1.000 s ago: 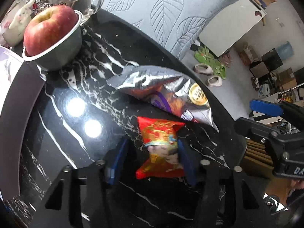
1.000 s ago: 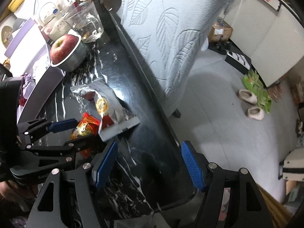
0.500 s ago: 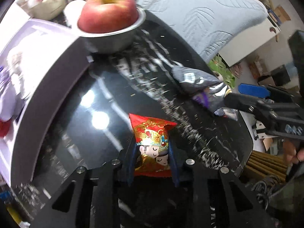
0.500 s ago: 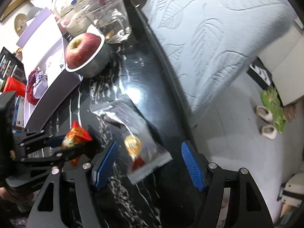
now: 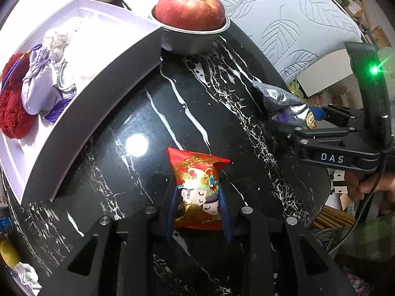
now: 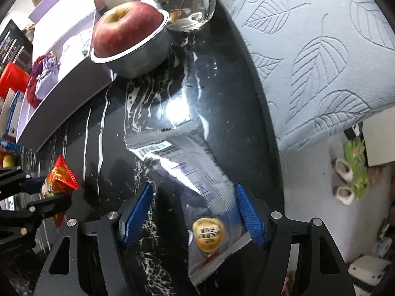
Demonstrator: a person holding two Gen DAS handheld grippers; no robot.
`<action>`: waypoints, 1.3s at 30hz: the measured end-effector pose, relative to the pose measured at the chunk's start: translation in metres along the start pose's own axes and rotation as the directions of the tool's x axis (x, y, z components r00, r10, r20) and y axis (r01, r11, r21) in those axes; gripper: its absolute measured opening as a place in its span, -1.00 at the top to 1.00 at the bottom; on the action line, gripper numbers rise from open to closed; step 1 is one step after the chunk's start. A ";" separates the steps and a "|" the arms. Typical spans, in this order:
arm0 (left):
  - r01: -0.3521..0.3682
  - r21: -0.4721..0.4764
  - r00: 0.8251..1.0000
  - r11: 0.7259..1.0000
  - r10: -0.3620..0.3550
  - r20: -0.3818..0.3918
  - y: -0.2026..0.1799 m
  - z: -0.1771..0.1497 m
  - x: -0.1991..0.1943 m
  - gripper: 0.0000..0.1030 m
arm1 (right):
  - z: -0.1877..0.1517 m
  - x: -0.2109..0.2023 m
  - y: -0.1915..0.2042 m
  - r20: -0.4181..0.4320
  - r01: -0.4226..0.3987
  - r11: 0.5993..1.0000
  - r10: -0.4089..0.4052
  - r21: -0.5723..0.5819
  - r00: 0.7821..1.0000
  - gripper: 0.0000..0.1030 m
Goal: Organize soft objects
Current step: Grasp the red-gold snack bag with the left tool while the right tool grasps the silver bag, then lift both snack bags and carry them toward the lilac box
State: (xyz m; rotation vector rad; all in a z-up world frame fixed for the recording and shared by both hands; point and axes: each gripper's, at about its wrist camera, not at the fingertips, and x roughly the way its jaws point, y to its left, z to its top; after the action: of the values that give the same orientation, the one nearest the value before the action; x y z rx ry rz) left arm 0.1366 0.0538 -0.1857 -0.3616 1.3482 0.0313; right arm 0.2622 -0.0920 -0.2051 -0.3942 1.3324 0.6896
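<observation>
Fingers of my left gripper (image 5: 198, 209) are clamped on one red snack packet (image 5: 197, 185); both blue pads press its sides and pinch it narrow. My right gripper (image 6: 195, 215) stands with its jaws wide apart astride one silver snack pouch (image 6: 187, 172); the right pad lies against the pouch's edge, the left pad is clear of it, and no squeeze is applied.

Count on the black marble table (image 5: 138, 113): two snack bags, one red and one silver; one apple (image 5: 191, 8) in one metal bowl (image 5: 190, 38); one glass cup (image 6: 185, 2) touching the bowl at the far edge; one white tray (image 5: 81, 69) along the left edge holding one lilac pouch (image 5: 39, 86) and one red fluffy item (image 5: 12, 113). The silver pouch lies near the table's right edge, beside the pale leaf-patterned cushion (image 6: 321, 49).

Change against a second ago: my left jaws then stood open around the red packet and have since shut on it, and the packet has travelled with them toward the tray side. My right gripper, then off the table's edge with nothing between its jaws, has come down over the silver pouch, at the same jaw width.
</observation>
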 end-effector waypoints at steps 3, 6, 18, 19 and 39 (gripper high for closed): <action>0.006 0.003 1.000 1.000 -0.006 -0.003 0.001 -0.005 -0.001 0.42 | -0.007 -0.001 0.001 0.003 0.006 1.000 -0.006 0.011 1.000 -0.24; 0.008 0.016 1.000 1.000 -0.008 -0.004 -0.005 -0.004 0.002 0.42 | -0.014 -0.004 0.001 0.016 0.013 1.000 -0.013 0.025 1.000 0.29; 0.041 0.095 0.999 0.995 -0.040 -0.011 -0.027 -0.033 -0.001 0.42 | -0.083 -0.019 0.004 -0.005 0.013 0.994 -0.012 0.106 1.000 0.32; 0.044 0.101 0.999 0.994 -0.044 -0.012 -0.029 -0.035 -0.001 0.42 | -0.091 -0.020 0.005 -0.008 0.015 0.993 -0.014 0.115 1.000 0.32; 0.043 0.114 0.999 0.993 -0.045 0.010 -0.033 -0.068 -0.016 0.42 | -0.120 -0.023 0.036 0.011 0.116 0.991 -0.117 0.068 0.993 0.25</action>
State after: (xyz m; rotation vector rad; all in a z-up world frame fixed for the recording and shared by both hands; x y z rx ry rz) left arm 0.0757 0.0071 -0.1749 -0.2945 1.3226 -0.0795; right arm 0.1466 -0.1459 -0.2038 -0.4091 1.3041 0.5481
